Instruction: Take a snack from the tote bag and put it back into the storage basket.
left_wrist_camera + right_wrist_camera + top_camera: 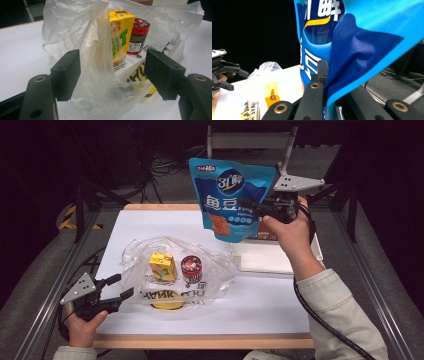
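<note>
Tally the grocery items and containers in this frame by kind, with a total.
Snack pouch, blue, held in the right gripper: 1
Drink carton, yellow: 1
Can, red and black: 1
Clear plastic bag: 1
White tray: 1
Total: 5

White tabletop [260, 300] with pale wooden edging, shallow white tray [260, 260] at its right, grey metal chair frame [250, 140] stood beyond, black cables [162, 167] lay on the floor.

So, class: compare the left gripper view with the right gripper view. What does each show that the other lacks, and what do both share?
Left gripper view alone: a red-lidded can in the clear plastic bag, between the open left hand-held gripper.
Right gripper view alone: the right hand-held gripper shut on a blue snack pouch.
Shared: the plastic bag, yellow carton and white table.
</note>
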`<act>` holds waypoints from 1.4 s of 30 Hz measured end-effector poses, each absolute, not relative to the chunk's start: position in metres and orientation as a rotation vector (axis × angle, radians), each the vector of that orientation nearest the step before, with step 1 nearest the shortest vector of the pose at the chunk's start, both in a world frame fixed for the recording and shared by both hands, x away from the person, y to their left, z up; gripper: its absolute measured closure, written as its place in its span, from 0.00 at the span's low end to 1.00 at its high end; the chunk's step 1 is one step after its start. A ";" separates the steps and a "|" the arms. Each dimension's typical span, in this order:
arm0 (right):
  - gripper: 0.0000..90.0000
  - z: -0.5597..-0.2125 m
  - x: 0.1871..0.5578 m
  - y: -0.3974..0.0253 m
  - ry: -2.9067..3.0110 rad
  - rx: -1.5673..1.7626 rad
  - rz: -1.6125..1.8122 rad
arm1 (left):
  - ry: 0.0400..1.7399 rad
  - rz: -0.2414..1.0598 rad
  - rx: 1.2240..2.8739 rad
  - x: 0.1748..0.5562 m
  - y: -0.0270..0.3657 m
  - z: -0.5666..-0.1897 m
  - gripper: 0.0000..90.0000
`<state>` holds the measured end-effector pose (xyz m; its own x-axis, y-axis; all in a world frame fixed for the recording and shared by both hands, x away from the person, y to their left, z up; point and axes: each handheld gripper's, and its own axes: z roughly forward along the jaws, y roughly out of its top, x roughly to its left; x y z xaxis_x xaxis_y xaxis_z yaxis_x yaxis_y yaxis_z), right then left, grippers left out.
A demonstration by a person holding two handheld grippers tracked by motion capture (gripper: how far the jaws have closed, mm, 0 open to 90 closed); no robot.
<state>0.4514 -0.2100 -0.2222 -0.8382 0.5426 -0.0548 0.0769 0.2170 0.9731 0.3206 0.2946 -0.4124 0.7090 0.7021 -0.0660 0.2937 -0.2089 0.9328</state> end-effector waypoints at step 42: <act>0.99 -0.253 0.476 -0.290 2.027 0.788 1.583 | 0.782 0.450 1.803 0.322 0.293 -0.412 0.33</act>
